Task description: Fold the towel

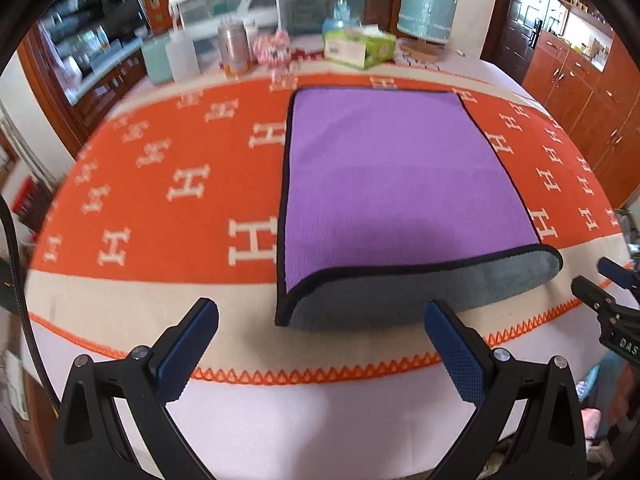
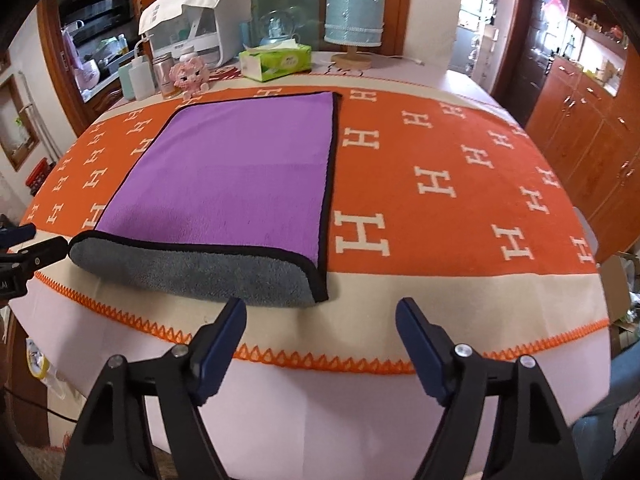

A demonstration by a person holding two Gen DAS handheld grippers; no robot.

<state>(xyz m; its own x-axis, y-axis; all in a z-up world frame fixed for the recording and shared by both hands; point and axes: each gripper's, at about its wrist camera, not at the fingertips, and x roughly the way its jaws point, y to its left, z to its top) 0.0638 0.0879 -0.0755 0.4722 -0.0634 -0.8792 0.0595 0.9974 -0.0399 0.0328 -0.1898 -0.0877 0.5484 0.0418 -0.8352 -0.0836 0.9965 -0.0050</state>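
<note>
Hovering short of the table's near edge, the left gripper point(image 1: 320, 340) and the right gripper point(image 2: 320, 340) both stand with fingers spread wide and nothing between the pads. Neither touches cloth.

The task item, a rectangular purple microfibre towel with a grey underside and black piping point(image 1: 392, 176), lies flat on the orange blanket with white H motifs point(image 1: 180, 184) that covers the table. In the left wrist view it occupies the 12 to 1 o'clock sector ahead of the fingers; in the right wrist view it sits at 10 to 11 o'clock. Its near hem is curled back, exposing a grey band point(image 2: 192, 272) along the front.

Step in hand, as judged: the approach before a grasp. The towel appears either unfolded or only partly folded. The next move calls for each gripper to advance to a near corner, left at the corner by 11 o'clock in its view, right at the corner by 11 o'clock in its own, and to close on the curled hem without catching the blanket beneath.

Limits of view: the layer count under the purple face cannot be determined. The left view is motion-blurred, so the bottles, green tissue box point(image 2: 276, 62) and pale blue lamp point(image 2: 354, 10) at 12 o'clock read clearly only in the right view. Each gripper appears in the other's view only as a cropped tip at the frame edge.
</note>
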